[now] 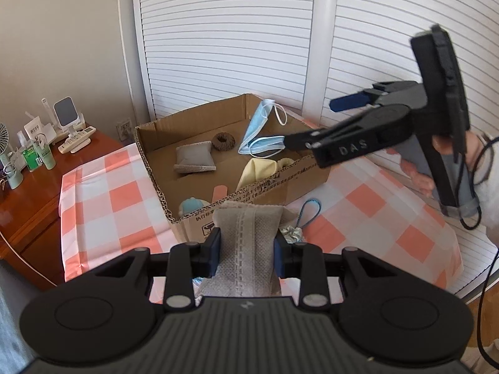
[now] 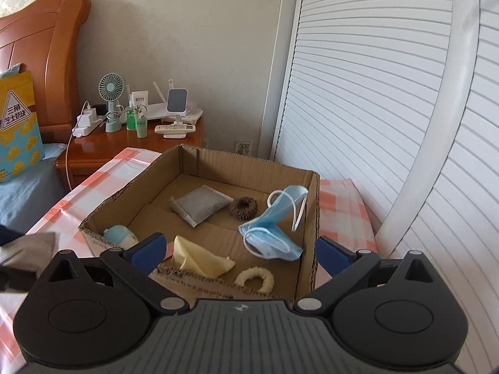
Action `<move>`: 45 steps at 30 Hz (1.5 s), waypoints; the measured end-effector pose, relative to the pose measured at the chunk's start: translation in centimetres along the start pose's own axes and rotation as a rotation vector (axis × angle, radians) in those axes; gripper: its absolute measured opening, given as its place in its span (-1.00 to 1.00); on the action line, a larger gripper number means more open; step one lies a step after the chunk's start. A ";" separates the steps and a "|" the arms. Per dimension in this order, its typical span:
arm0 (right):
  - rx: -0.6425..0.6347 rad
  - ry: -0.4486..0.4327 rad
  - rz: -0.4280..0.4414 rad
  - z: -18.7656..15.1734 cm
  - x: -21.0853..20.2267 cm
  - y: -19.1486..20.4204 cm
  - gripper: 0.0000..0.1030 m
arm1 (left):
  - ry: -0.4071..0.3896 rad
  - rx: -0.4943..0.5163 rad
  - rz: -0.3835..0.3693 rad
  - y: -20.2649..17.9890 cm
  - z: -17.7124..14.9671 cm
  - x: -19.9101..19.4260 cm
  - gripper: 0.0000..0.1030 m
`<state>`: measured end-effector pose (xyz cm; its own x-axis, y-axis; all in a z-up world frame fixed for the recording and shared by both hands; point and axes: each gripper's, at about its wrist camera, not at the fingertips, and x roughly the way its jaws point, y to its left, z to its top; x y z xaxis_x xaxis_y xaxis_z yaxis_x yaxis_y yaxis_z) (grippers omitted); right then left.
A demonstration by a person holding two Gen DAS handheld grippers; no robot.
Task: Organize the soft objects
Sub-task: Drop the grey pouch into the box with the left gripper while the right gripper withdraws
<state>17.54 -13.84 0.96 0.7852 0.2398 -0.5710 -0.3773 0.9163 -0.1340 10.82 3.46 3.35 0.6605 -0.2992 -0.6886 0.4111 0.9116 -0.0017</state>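
My left gripper (image 1: 248,249) is shut on a grey fabric pouch (image 1: 246,243), held just in front of the cardboard box (image 1: 149,159). The box (image 2: 312,218) holds another grey pouch (image 2: 199,204), a brown scrunchie (image 2: 243,208), a blue face mask (image 2: 274,227), a yellow cloth (image 2: 199,260), a cream scrunchie (image 2: 257,277) and a light blue soft toy (image 2: 120,235). My right gripper (image 2: 240,249) is open and empty above the box's near right edge; it shows in the left wrist view (image 1: 312,124) with the mask (image 1: 259,127) below its tips.
The box stands on an orange and white checked cloth (image 1: 103,199). A blue cord loop (image 1: 308,212) and a small silvery scrap (image 1: 291,233) lie right of the box. A wooden nightstand (image 2: 131,146) with a fan, bottles and remote stands behind; louvered doors (image 2: 374,93) at right.
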 end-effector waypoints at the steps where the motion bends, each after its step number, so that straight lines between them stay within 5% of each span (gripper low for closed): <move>1: 0.005 0.012 0.009 -0.5 -0.5 0.1 1.00 | 0.000 0.000 0.006 0.1 0.2 0.0 -0.39; 11: 0.071 0.041 -0.006 -5.7 -5.0 1.4 1.00 | 0.009 0.003 0.067 1.2 4.1 2.4 -0.39; 20: 0.146 0.021 -0.010 -6.9 -6.8 0.5 1.00 | 0.013 -0.023 0.137 3.3 8.8 7.5 -0.33; 22: 0.170 0.022 -0.011 -7.1 -6.8 0.2 1.00 | 0.000 -0.023 0.158 3.6 9.4 8.7 0.08; 23: 0.176 0.024 -0.011 -7.1 -6.8 0.0 1.00 | -0.005 -0.026 0.167 3.8 9.5 9.1 0.62; 24: 0.180 0.027 -0.013 -7.2 -6.8 0.0 1.00 | -0.011 -0.035 0.186 3.9 9.5 9.4 0.90; 40: 0.242 0.034 -0.042 -8.3 -7.4 0.1 1.00 | -0.029 -0.068 0.279 3.1 3.4 3.3 0.91; 45: 0.236 0.031 -0.042 -8.4 -7.6 0.8 1.00 | -0.034 -0.102 0.228 1.7 1.0 1.7 0.97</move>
<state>7.19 -17.63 -1.61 0.7811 0.1934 -0.5937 -0.2167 0.9757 0.0327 13.31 4.25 2.93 0.7507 -0.0906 -0.6544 0.1848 0.9798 0.0764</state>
